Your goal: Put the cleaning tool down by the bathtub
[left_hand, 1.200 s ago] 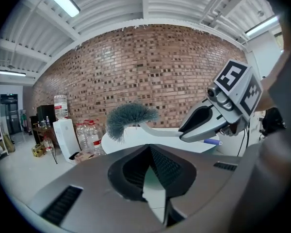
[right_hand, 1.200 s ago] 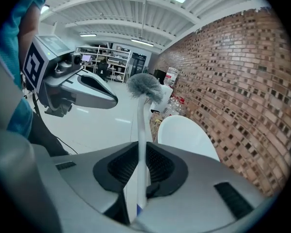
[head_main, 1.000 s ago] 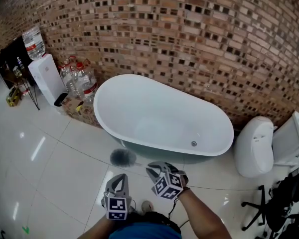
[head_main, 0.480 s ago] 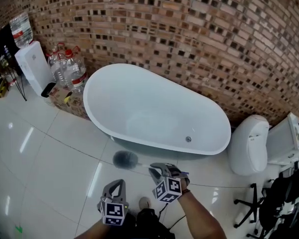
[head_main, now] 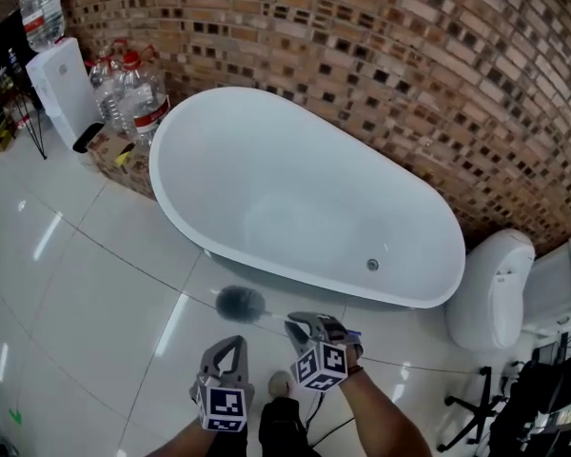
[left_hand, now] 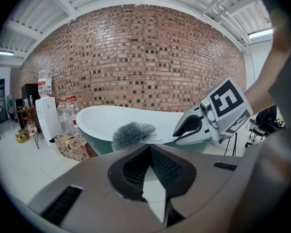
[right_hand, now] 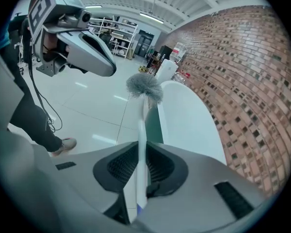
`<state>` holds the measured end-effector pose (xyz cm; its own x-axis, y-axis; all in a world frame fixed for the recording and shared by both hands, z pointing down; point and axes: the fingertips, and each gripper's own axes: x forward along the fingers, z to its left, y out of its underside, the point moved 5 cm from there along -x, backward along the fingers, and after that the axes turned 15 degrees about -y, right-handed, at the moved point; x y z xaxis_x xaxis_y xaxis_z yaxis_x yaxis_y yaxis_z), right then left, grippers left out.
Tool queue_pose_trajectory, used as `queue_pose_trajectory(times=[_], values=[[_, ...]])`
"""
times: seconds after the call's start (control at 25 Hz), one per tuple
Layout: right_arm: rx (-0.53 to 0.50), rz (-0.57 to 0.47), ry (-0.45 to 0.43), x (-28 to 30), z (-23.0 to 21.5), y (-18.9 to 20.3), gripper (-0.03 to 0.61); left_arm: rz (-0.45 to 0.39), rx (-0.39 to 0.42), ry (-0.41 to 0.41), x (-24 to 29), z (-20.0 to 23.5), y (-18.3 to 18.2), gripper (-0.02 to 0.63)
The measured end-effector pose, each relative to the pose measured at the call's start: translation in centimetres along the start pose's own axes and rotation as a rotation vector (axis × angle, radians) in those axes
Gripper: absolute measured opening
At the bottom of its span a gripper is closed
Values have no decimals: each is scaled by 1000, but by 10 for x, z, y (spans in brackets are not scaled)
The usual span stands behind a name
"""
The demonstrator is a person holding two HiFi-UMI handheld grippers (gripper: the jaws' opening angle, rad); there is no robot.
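Observation:
A white bathtub (head_main: 305, 208) stands on the glossy tile floor against a brick wall. My right gripper (head_main: 302, 325) is shut on the thin white handle (right_hand: 141, 144) of a cleaning brush. The brush's grey bristle head (head_main: 240, 302) hangs over the floor just in front of the tub's near rim. In the right gripper view the brush head (right_hand: 144, 87) points toward the bathtub (right_hand: 184, 115). My left gripper (head_main: 230, 347) is shut with nothing in it, just left of the right one. From the left gripper view I see the brush head (left_hand: 133, 134) and the right gripper (left_hand: 178, 131).
A white water dispenser (head_main: 59, 98), large water bottles (head_main: 135, 93) and a cardboard box (head_main: 124, 160) stand left of the tub. A toilet (head_main: 495, 288) is at the right, with a chair base (head_main: 468, 409) near it. A shoe (head_main: 279, 386) shows between the grippers.
The head view has moved in over the tub, which now looks larger and nearer. Both grippers and the held brush keep almost the same pose.

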<state>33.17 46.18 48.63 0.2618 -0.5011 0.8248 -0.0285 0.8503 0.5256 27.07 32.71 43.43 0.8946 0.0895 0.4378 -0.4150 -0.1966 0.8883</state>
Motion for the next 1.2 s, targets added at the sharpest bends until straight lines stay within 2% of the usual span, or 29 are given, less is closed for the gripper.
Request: queue_pose_trajectory(times=[0.28, 0.48, 0.68, 1.0, 1.2], values=[[-27, 0, -30, 109, 9, 53, 69, 27, -43, -49, 57, -21, 104, 5], [-24, 2, -29, 177, 8, 86, 69, 31, -84, -121, 98, -10, 159, 5], [-18, 16, -64, 246, 12, 118, 69, 40, -114, -185, 136, 2, 205, 5], [26, 54, -78, 354, 5, 174, 69, 38, -122, -190, 202, -3, 281, 5], [65, 76, -101, 414, 4, 210, 69, 44, -91, -175, 251, -10, 316, 5]])
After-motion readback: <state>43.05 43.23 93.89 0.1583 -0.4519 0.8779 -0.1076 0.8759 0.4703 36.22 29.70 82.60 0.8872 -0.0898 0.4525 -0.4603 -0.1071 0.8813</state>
